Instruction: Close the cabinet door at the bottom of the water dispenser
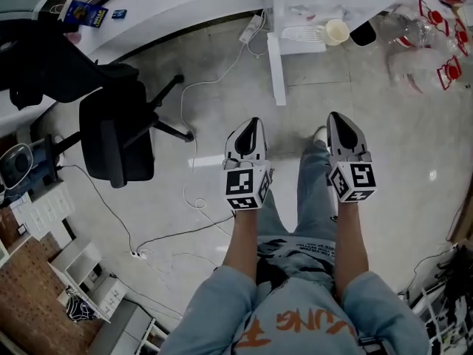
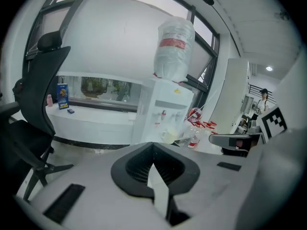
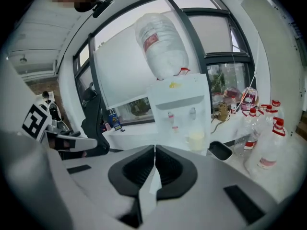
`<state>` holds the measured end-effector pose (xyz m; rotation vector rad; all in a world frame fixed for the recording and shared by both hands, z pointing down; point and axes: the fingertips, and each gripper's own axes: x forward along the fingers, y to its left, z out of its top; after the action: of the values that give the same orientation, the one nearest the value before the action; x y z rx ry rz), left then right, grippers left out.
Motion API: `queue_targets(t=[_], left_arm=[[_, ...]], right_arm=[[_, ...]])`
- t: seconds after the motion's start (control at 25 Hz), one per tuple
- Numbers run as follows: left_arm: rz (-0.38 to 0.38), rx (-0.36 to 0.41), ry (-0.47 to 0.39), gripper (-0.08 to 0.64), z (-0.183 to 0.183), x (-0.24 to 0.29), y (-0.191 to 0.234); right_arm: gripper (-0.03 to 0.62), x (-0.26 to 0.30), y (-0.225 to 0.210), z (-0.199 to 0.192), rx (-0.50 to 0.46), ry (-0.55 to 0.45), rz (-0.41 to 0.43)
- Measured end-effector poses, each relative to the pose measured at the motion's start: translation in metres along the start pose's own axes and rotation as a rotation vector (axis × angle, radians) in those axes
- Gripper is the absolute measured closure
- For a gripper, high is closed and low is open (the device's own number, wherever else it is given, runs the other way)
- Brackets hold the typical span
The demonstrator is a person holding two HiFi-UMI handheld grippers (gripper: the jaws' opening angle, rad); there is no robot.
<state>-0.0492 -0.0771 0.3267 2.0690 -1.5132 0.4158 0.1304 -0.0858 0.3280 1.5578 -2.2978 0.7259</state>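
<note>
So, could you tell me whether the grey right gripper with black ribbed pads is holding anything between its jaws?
No, the right gripper has its black-padded jaws shut together in its own view, with nothing between them.

A black mesh office chair [image 1: 117, 140] stands on a pale grey tiled floor [image 1: 399, 150]. Beyond the chair curves a long white counter [image 1: 185, 9], under daylit, dark-framed windows [image 3: 218, 32].

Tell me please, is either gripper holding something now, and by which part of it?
Nothing is held. The left gripper and the right gripper both have their jaws shut with nothing between them. The water dispenser is apart from both.
</note>
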Motion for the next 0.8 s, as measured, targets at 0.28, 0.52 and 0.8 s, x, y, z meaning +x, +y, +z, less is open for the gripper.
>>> queue_targets(t=[0.28,0.52,0.8], left_arm=[[-0.025,-0.014,0.059,0.549,-0.056,0.023,0.009],[-0.054,0.031,0.082,0.549,-0.088,0.043,0.012],[-0.047,0.016,0.103,0.549,-0.126,0.061,0.020]], right_arm=[[0.563,0.024,0.026,-0.064,-0.039,0.107,0.085],[0.563,0.048,0.039,-0.107,-0.055,0.151,0.143],[0.563,0.071,0.042,-0.147,-0.081,0.184,0.182]])
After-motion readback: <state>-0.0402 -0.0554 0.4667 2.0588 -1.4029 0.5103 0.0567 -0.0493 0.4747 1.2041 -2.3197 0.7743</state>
